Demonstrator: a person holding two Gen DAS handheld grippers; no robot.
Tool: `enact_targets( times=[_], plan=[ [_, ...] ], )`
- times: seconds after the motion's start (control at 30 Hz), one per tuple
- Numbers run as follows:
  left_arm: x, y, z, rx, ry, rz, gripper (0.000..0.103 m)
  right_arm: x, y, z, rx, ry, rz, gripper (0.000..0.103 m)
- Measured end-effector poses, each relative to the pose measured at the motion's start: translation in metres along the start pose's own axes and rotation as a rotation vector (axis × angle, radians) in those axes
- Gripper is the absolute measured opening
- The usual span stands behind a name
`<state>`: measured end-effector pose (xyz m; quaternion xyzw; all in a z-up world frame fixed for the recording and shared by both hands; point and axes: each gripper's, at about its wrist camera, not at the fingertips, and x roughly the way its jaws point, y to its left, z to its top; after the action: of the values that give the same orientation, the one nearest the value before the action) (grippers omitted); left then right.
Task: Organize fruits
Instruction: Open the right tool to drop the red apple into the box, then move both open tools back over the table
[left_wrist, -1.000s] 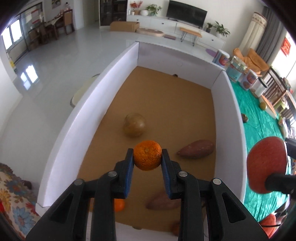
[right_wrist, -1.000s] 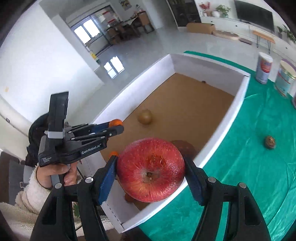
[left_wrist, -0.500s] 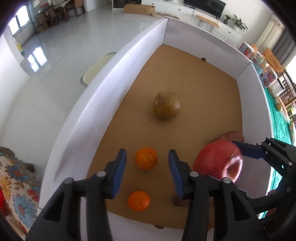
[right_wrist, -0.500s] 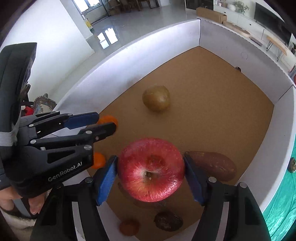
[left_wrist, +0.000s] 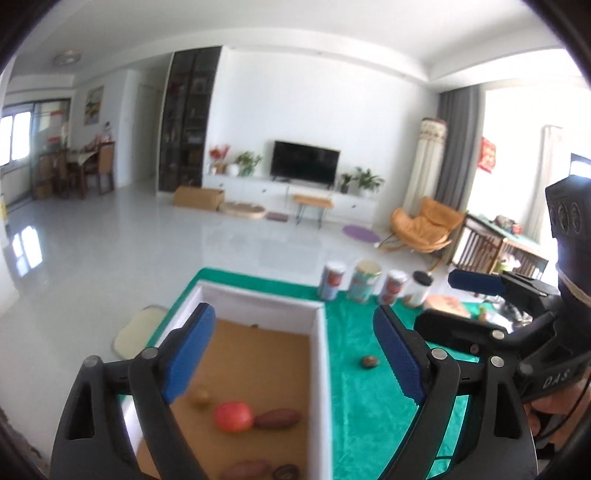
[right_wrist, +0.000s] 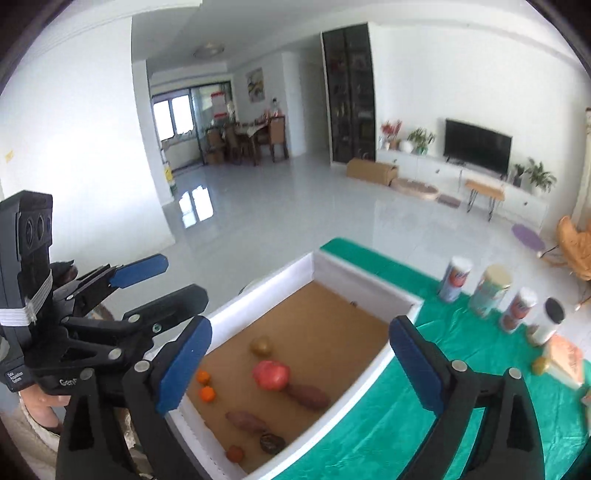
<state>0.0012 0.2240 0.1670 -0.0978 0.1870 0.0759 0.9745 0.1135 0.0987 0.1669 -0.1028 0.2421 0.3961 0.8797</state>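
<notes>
A white-walled box (right_wrist: 402, 350) with a brown floor sits on the green tablecloth (right_wrist: 406, 417). In it lie a red apple (right_wrist: 270, 374), two oranges (right_wrist: 204, 386), a brownish round fruit (right_wrist: 261, 345), two sweet potatoes (right_wrist: 308, 396) and small dark fruits (right_wrist: 271, 442). The apple (left_wrist: 233, 416) also shows in the left wrist view beside a sweet potato (left_wrist: 277, 419). My left gripper (left_wrist: 291, 354) is open and empty above the box. My right gripper (right_wrist: 299, 363) is open and empty above the box. Each gripper shows in the other's view.
Several cans (right_wrist: 489, 291) and a white jar (right_wrist: 546, 321) stand on the cloth at the back right. A small dark fruit (left_wrist: 369, 361) lies on the cloth right of the box (left_wrist: 320, 354). A wooden board (right_wrist: 565, 356) and a yellow-green fruit (right_wrist: 540, 365) lie far right.
The right gripper has let go of the apple, which now lies in the box. Both grippers have opened wide and lifted away, tilting up toward the room.
</notes>
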Motion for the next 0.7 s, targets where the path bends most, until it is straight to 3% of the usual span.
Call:
enact_targets(
  times=[0.17, 0.27, 0.33, 0.43, 0.53, 0.6, 0.7],
  plan=[
    [-0.002, -0.066, -0.009, 0.049, -0.032, -0.163, 0.092, -0.079, -0.052, -0.015, 0.049, -0.126, -0.202, 0.103],
    [0.027, -0.100, -0.030, 0.052, 0.045, -0.216, 0.093, -0.096, -0.085, -0.047, 0.106, -0.128, -0.317, 0.103],
    [0.060, -0.121, -0.053, 0.046, 0.128, -0.252, 0.093, -0.090, -0.115, -0.081, 0.159, -0.088, -0.381, 0.103],
    [0.119, -0.147, -0.105, 0.069, 0.236, -0.213, 0.093, -0.064, -0.167, -0.152, 0.272, -0.008, -0.453, 0.103],
    [0.188, -0.164, -0.167, 0.088, 0.379, -0.179, 0.093, -0.029, -0.223, -0.235, 0.387, 0.133, -0.539, 0.103],
    [0.225, -0.169, -0.202, 0.100, 0.465, -0.144, 0.093, -0.014, -0.257, -0.286, 0.480, 0.245, -0.552, 0.103],
    [0.256, -0.177, -0.230, 0.154, 0.485, -0.093, 0.093, -0.009, -0.292, -0.336, 0.556, 0.320, -0.597, 0.103]
  ],
)
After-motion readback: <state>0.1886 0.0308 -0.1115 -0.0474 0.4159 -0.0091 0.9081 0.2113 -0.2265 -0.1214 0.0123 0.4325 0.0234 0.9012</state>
